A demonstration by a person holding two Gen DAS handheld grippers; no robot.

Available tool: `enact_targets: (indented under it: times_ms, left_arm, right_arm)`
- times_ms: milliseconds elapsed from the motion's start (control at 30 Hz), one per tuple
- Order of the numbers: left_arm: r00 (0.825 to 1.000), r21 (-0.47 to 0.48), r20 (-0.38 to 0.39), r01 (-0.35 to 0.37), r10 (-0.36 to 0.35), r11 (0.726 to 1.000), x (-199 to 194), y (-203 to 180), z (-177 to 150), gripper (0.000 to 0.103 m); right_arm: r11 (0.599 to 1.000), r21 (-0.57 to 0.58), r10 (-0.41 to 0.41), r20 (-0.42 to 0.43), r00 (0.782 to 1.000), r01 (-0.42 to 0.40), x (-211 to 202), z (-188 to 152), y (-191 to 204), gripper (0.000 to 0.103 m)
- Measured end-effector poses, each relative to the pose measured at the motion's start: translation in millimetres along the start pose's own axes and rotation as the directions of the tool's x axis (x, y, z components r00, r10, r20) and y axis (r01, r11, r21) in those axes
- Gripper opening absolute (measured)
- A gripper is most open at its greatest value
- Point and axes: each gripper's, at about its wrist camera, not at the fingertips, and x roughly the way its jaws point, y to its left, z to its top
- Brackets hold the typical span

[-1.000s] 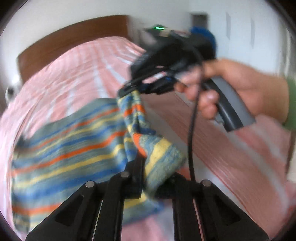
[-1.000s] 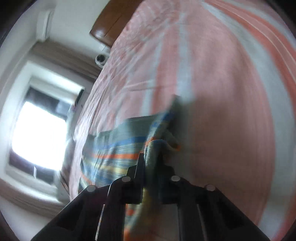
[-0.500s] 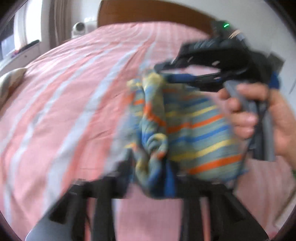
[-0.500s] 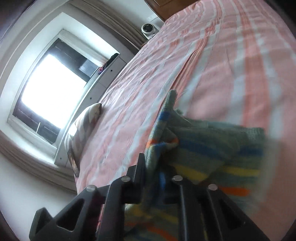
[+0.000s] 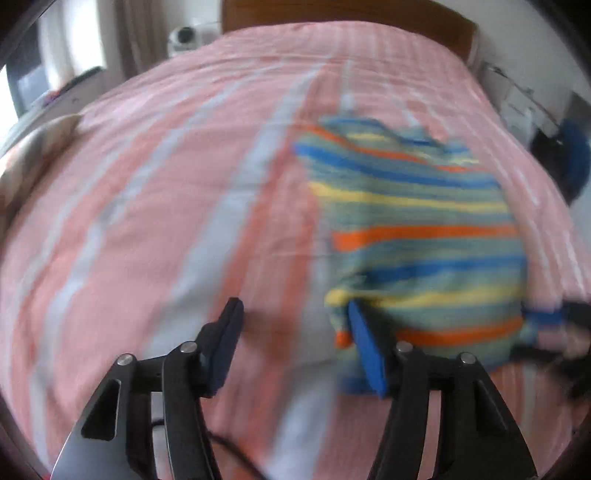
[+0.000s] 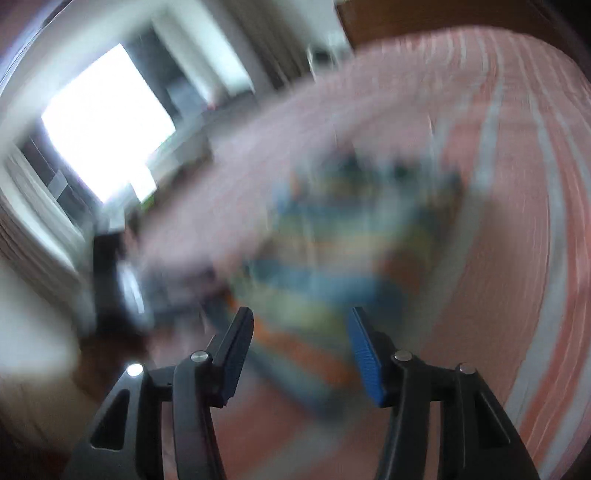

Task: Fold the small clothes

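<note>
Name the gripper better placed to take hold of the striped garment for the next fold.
Left, probably. The left gripper is open, its right finger beside the striped garment on the bed. The right gripper is open too, but its view is too blurred to judge.

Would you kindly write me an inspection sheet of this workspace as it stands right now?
Surface: bed with pink striped bedspread.
Job's things: striped garment lying on the bedspread, folded over, held by neither gripper.
Clutter: pillow at the bed's left edge.
Grippers: left gripper open, empty; right gripper open, empty.
Cables: dark cable under the left gripper.
Surroundings: wooden headboard, bright window; right view heavily blurred.
</note>
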Motion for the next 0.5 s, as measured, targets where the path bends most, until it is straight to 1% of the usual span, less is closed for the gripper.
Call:
enact_targets:
  times_ms: [33, 67, 100, 133, 167, 200, 233, 267, 300, 433, 500]
  left_arm:
    - [0.998, -0.003, -0.001, -0.058, 0.058, 0.998, -8.2, 7.7, -0.1, 0.061]
    - [0.998, -0.012, 0.005, -0.062, 0.062, 0.998, -18.3, 15.7, -2.6, 0.062]
    - [0.999, -0.023, 0.01, -0.045, 0.046, 0.999, -25.2, 22.1, -2.9, 0.066]
    - [0.999, -0.033, 0.015, -0.031, 0.031, 0.999, -35.6, 28.7, -4.4, 0.072]
    - [0.999, -0.034, 0.023, -0.034, 0.035, 0.999, -43.4, 33.2, -5.1, 0.075]
    - [0.998, -0.027, 0.037, -0.044, 0.045, 0.999, -48.5, 32.6, -4.0, 0.079]
    - [0.997, -0.014, 0.054, -0.053, 0.054, 0.998, -55.9, 31.8, -4.5, 0.081]
    - [0.995, 0.004, 0.071, -0.064, 0.063, 0.998, -62.6, 28.9, -4.7, 0.082]
    - [0.994, 0.016, 0.085, -0.071, 0.069, 0.997, -67.2, 26.2, -3.6, 0.083]
    - [0.988, 0.045, 0.131, -0.094, 0.087, 0.995, -80.9, 17.1, -1.3, 0.084]
    - [0.983, 0.062, 0.15, -0.117, 0.107, 0.991, -85.9, 16.6, -1.8, 0.084]
  right_arm:
    - [0.998, -0.022, -0.055, 0.022, 0.998, 0.055, 0.1, -14.8, 2.9, 0.05]
    - [0.996, -0.028, -0.08, 0.06, 0.995, 0.082, -8.9, -24.6, 8.2, 0.05]
    - [0.995, -0.015, -0.097, 0.071, 0.993, 0.098, -15.5, -29.3, 11.8, 0.049]
    - [0.994, 0.021, -0.107, 0.098, 0.989, 0.105, -27.6, -37.1, 15.2, 0.049]
    - [0.994, 0.046, -0.1, 0.128, 0.987, 0.094, -36.0, -43.2, 16.4, 0.051]
    - [0.994, 0.066, -0.093, 0.163, 0.982, 0.084, -45.4, -50.1, 20.2, 0.055]
    - [0.993, 0.075, -0.106, 0.194, 0.975, 0.093, -55.6, -57.7, 25.3, 0.058]
    - [0.99, 0.08, -0.127, 0.219, 0.967, 0.112, -64.3, -65.0, 30.0, 0.065]
    - [0.989, 0.083, -0.14, 0.232, 0.963, 0.124, -67.5, -69.2, 37.3, 0.069]
    - [0.986, 0.095, -0.157, 0.242, 0.958, 0.137, -77.4, -88.3, 51.7, 0.07]
    - [0.985, 0.1, -0.163, 0.242, 0.957, 0.142, -79.9, -88.8, 52.7, 0.07]
